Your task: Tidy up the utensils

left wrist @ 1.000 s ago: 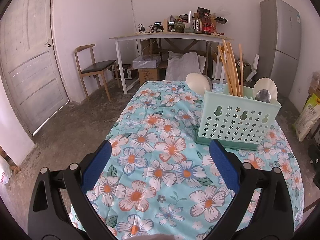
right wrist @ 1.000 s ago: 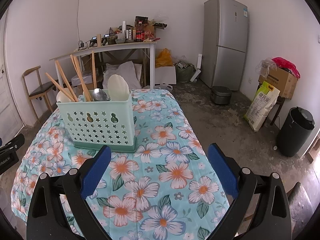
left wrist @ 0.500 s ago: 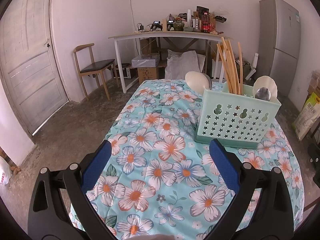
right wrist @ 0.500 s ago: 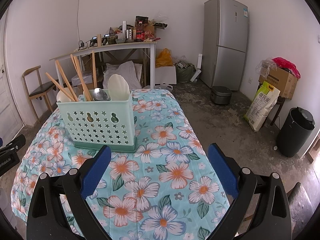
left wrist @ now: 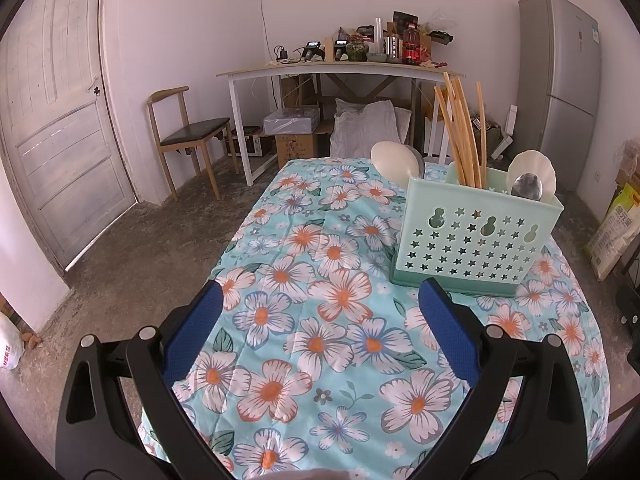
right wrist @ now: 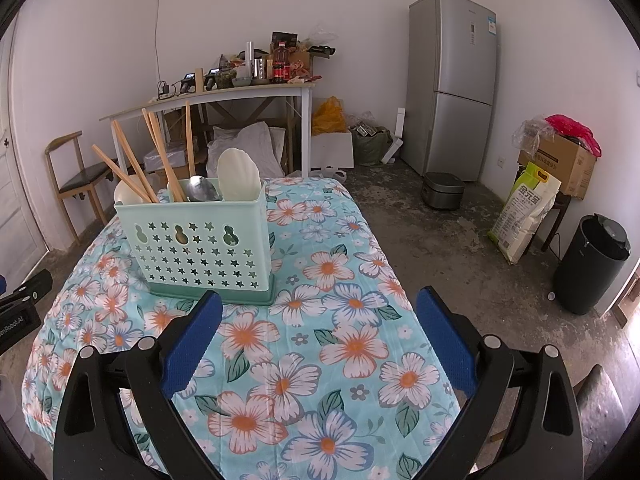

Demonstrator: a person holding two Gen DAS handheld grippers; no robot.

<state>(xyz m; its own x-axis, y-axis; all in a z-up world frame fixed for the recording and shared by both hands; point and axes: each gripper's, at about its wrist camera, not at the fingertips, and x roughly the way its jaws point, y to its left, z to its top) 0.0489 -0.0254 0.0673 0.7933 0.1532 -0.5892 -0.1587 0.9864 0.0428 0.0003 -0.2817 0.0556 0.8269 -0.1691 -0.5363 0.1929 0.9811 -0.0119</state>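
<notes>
While both grippers hover above it, the table [left wrist: 304, 364] under its floral cloth carries only the mint-green utensil caddy [left wrist: 476, 236], standing upright near the far end. Wooden chopsticks [left wrist: 460, 128] lean in one compartment; a metal spoon [left wrist: 527, 187] and white scalloped spoon [left wrist: 534, 170] sit in another, with a further white spoon [left wrist: 394, 161] at the caddy's far side. Left gripper [left wrist: 320, 304]: jaws spread wide, empty. Right gripper [right wrist: 318, 304]: jaws likewise apart, nothing held

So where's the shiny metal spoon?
The metal spoon stands in the green basket on the flowery table, between the chopsticks and a white spoon, left in the right wrist view.
</notes>
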